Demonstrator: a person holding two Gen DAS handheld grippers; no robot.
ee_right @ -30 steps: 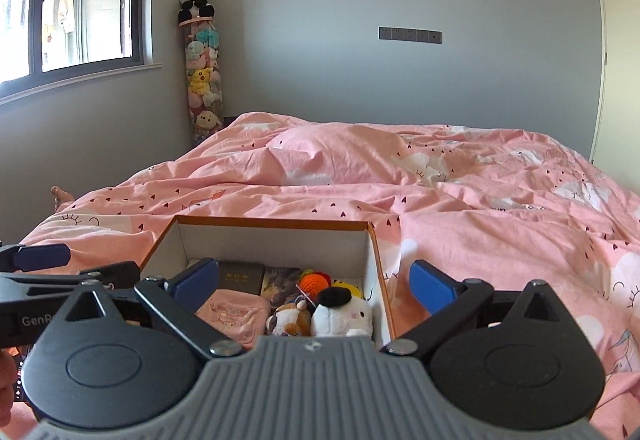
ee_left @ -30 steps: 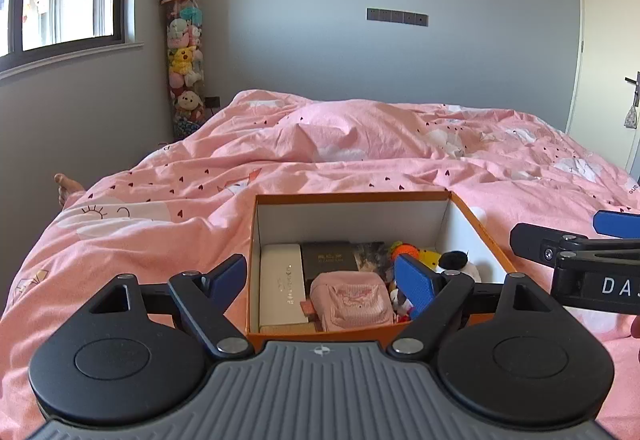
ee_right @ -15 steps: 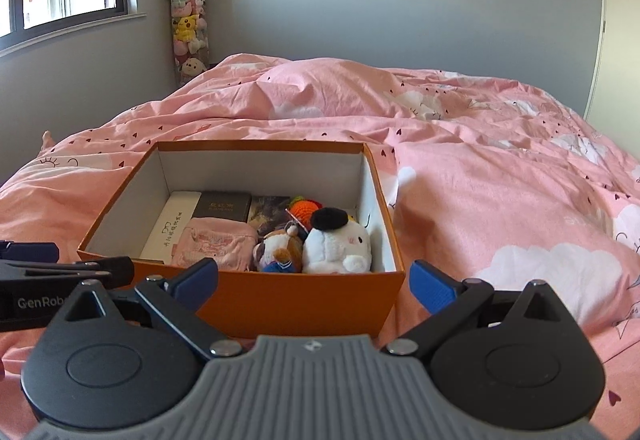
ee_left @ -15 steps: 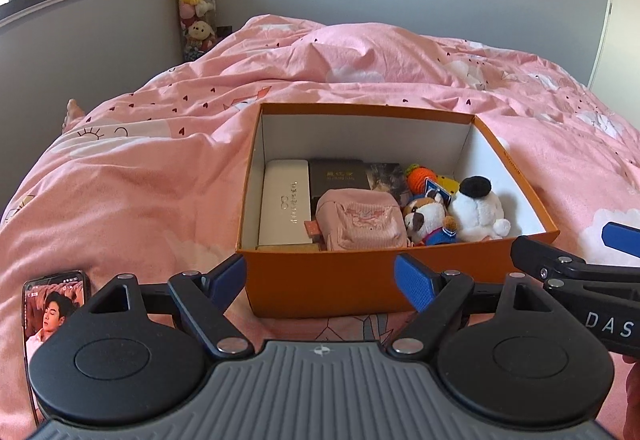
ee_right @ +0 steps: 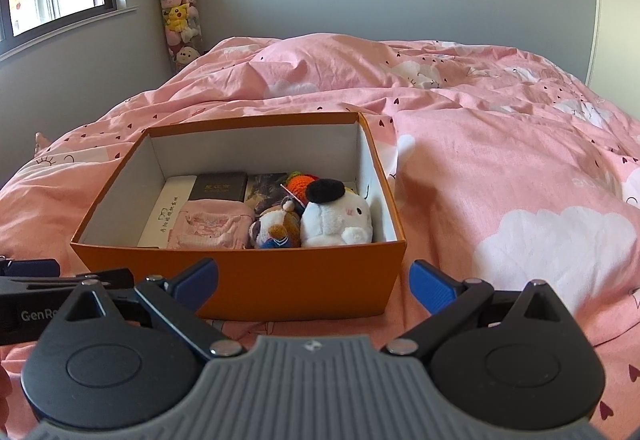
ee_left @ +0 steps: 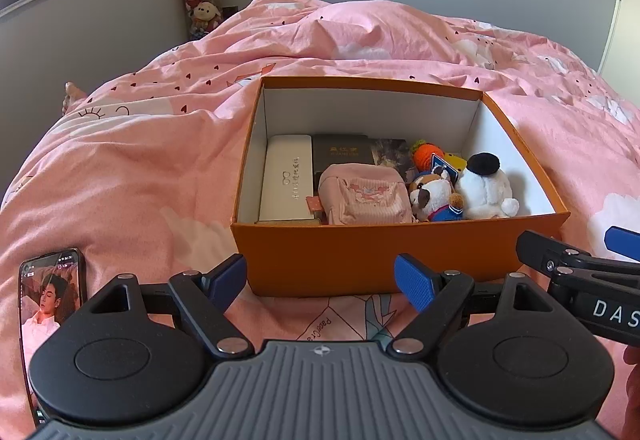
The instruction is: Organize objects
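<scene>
The orange cardboard box with white inner walls [ee_left: 400, 256] sits at the centre of the left wrist view on the pink patterned duvet [ee_left: 152, 168]. It holds a white rectangular glasses case [ee_left: 286, 180] along its left wall, a dark book [ee_left: 342, 152] behind, a pink fabric pouch [ee_left: 366, 194] in the middle, a brown-and-white plush dog [ee_left: 434, 198] and a white round plush with a black cap [ee_left: 486, 188] at right.

The left gripper [ee_left: 324, 280] at lower centre has its jaws spread wide and grips nothing. The right gripper [ee_right: 314, 280], low in its own view, is likewise spread and empty.

A smartphone with a lit screen [ee_left: 50, 304] lies flat on the duvet at the lower left of the left wrist view, well apart from the box. It looks like the remaining loose item.

To do this well, the left gripper should probably swing toward the phone's long edges, press lightly into the soft bedding, and pinch across the narrow width. The empty floor along the box's far wall seems the safest landing spot.
</scene>
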